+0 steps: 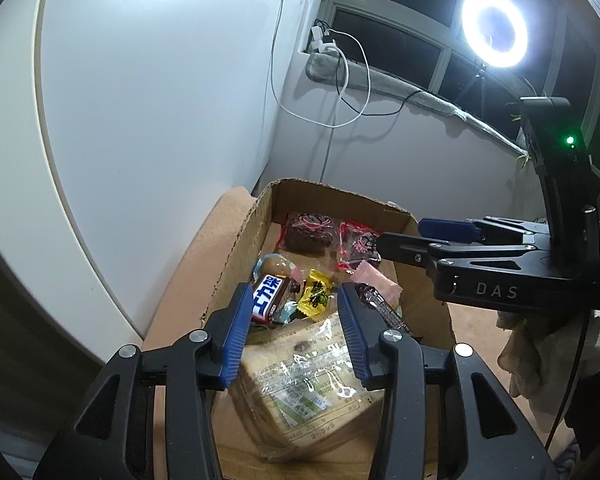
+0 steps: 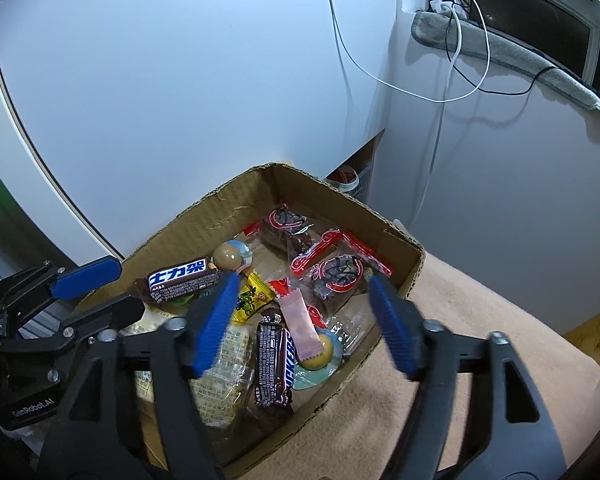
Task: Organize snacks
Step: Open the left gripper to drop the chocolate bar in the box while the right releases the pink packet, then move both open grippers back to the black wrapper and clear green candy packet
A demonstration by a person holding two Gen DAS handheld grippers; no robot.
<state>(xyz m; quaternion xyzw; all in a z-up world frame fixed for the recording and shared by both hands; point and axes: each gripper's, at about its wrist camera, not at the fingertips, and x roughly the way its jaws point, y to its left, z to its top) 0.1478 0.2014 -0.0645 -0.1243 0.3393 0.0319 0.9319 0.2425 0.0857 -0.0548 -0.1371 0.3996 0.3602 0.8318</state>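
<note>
A cardboard box (image 1: 236, 248) (image 2: 188, 220) holds several snacks. Among them are Snickers bars (image 1: 270, 298) (image 2: 276, 364), a yellow candy (image 1: 314, 296) (image 2: 250, 300), a pink sachet (image 2: 302, 328) and red-wrapped dark cakes (image 1: 308, 232) (image 2: 336, 276). A clear-wrapped cracker pack (image 1: 300, 368) (image 2: 220, 364) lies at the box's near end. My left gripper (image 1: 294, 292) (image 2: 128, 286) hangs over this pack with its blue pads either side and a gap showing, so it is open. My right gripper (image 2: 304, 280) (image 1: 400, 234) is wide open over the box's middle, with nothing between its fingers.
The box sits on a peach cloth (image 2: 460, 340) against a white wall. Cables (image 2: 460, 60) hang from a grey-padded sill. A ring light (image 1: 494, 32) glares at upper right. A gloved hand (image 1: 540, 352) holds the right gripper.
</note>
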